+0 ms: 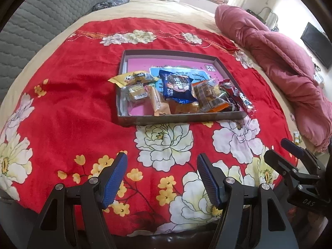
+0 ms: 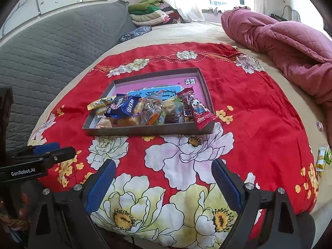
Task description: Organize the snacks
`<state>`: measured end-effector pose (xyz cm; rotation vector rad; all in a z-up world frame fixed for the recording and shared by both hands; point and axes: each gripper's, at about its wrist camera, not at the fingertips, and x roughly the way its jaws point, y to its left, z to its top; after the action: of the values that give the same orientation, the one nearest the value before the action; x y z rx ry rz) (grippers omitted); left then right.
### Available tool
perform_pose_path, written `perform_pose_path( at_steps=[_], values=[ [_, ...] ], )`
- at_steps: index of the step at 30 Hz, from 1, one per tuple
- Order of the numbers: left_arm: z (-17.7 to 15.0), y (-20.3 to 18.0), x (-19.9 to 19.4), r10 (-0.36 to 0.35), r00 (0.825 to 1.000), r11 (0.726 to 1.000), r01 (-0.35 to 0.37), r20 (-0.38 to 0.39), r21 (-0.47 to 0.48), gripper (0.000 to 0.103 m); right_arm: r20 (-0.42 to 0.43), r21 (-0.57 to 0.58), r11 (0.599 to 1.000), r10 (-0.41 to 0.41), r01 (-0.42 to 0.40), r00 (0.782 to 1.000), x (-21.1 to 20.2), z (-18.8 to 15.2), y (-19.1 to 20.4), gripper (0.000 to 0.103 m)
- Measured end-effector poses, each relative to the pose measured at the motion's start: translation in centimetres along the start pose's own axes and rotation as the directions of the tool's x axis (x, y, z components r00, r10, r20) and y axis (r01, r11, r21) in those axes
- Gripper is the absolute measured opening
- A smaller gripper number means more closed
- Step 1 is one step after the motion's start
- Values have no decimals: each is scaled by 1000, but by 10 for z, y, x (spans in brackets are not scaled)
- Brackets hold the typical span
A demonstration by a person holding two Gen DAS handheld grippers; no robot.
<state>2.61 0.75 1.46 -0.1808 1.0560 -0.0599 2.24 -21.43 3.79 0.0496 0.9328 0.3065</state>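
A shallow grey box lid (image 1: 182, 117) with a pink printed floor lies on a red flowered cloth (image 1: 72, 95); it also shows in the right wrist view (image 2: 149, 130). Several wrapped snacks are piled along its near side: a blue packet (image 1: 178, 88) (image 2: 122, 106), a yellow packet (image 1: 128, 78) hanging over the left rim, a red packet (image 2: 200, 112) over the right corner. My left gripper (image 1: 161, 178) is open and empty, above the cloth short of the box. My right gripper (image 2: 164, 186) is open and empty too, beside the left one.
A crumpled pink quilt (image 1: 276, 62) lies on the bed at the right. A grey quilted headboard (image 2: 51, 47) stands at the left, folded clothes (image 2: 151, 14) behind. Small green-yellow packets (image 2: 323, 159) lie off the cloth at the far right edge.
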Motion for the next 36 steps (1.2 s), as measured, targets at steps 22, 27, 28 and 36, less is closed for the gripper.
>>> perform_pose_path(
  at_steps=[22,27,28,36],
  values=[
    [1,0,1,45,999,999,-45,-9,7,71,-1,6,1000,4,-4,1000,1,-1,-3,93],
    [1,1,1,46,999,999,-46,-10,4,71,-3,11,1000,8,-8,1000,2,-1,-4,93],
    [1,1,1,45,999,999,-45,-10,4,71,-3,13,1000,8,-8,1000,2,-1,-4,93],
    [1,0,1,48,999,999,-48,-9,8,71,-3,12,1000,7,-7,1000,1,-1,-4,93]
  ],
)
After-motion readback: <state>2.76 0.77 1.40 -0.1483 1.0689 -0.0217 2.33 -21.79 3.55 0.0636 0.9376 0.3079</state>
